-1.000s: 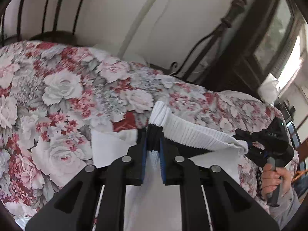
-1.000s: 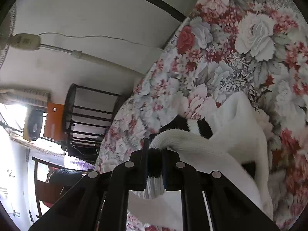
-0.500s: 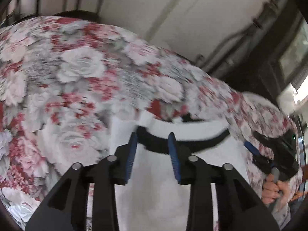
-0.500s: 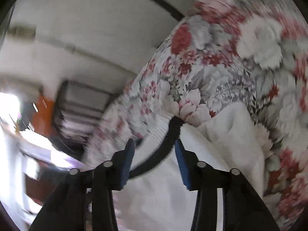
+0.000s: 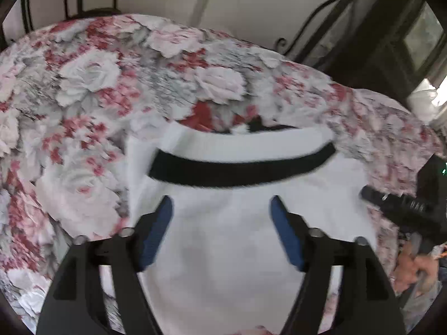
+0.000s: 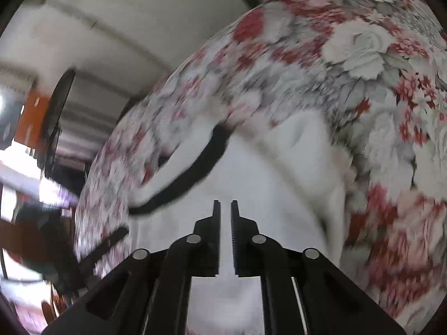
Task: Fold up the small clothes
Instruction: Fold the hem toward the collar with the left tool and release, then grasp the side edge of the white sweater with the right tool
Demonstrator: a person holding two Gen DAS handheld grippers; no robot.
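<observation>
A small white garment (image 5: 223,240) with a black band (image 5: 240,167) along its far hem lies flat on the flowered bedspread (image 5: 83,89). My left gripper (image 5: 222,209) is open and empty, just above the white cloth, short of the band. The right gripper shows at the right edge of the left wrist view (image 5: 402,206), held in a hand. In the right wrist view the garment (image 6: 265,184) and its band (image 6: 190,178) lie ahead. My right gripper (image 6: 225,209) hovers over the cloth with its jaws nearly together and nothing between them.
The bed's dark metal frame (image 5: 329,5) and a white wall stand behind. A dark cabinet (image 5: 391,42) is at the far right. A black rack (image 6: 56,117) and an orange object (image 6: 30,117) stand beside the bed.
Both grippers have let go of the banded hem, which now lies flat on the garment. Both have pulled back; the left opened wide, the right opened and then closed nearly shut, empty.
</observation>
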